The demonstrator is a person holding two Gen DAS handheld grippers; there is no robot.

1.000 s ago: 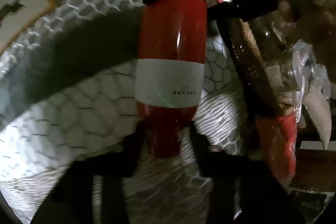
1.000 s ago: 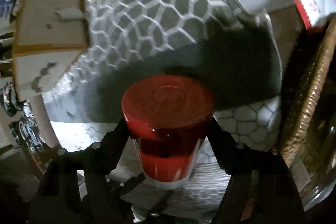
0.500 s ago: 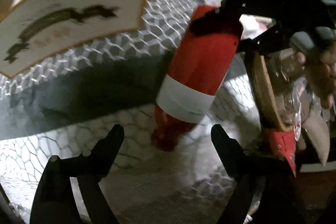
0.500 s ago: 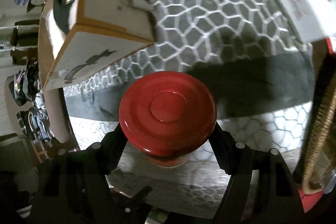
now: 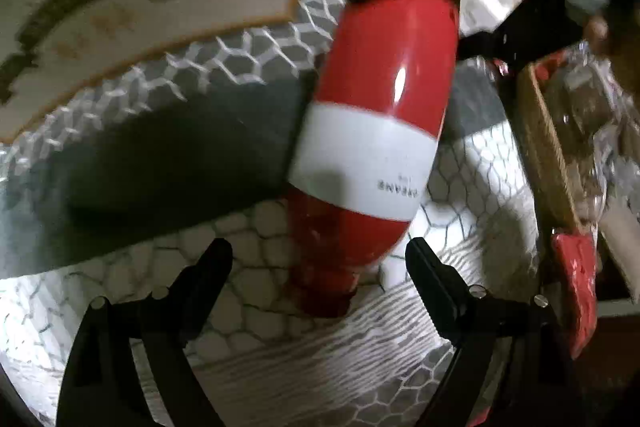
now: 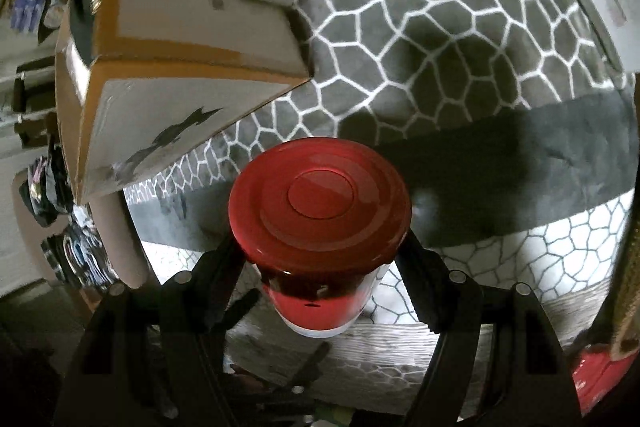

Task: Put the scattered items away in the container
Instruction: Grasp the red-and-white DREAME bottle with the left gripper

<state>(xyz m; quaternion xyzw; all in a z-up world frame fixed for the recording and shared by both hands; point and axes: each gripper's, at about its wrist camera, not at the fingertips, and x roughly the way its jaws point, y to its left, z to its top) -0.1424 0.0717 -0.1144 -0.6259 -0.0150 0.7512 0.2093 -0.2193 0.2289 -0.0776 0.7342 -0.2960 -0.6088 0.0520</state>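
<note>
Between the fingers of the right gripper (image 6: 322,259) sits a red bottle (image 6: 320,215), clamped on both sides, its round red end facing the camera and its white band just showing below. From the left wrist view the same bottle (image 5: 376,131) hangs tilted above a grey rug (image 5: 168,155) with a pale honeycomb pattern. The left gripper (image 5: 318,267) has its fingers spread wide, with the bottle's lower end seen between them and gaps on both sides, touching neither. A cardboard box (image 6: 168,39) stands on the rug to the left. At the right edge is a wicker basket (image 5: 548,155) holding crinkled clear wrapping.
</note>
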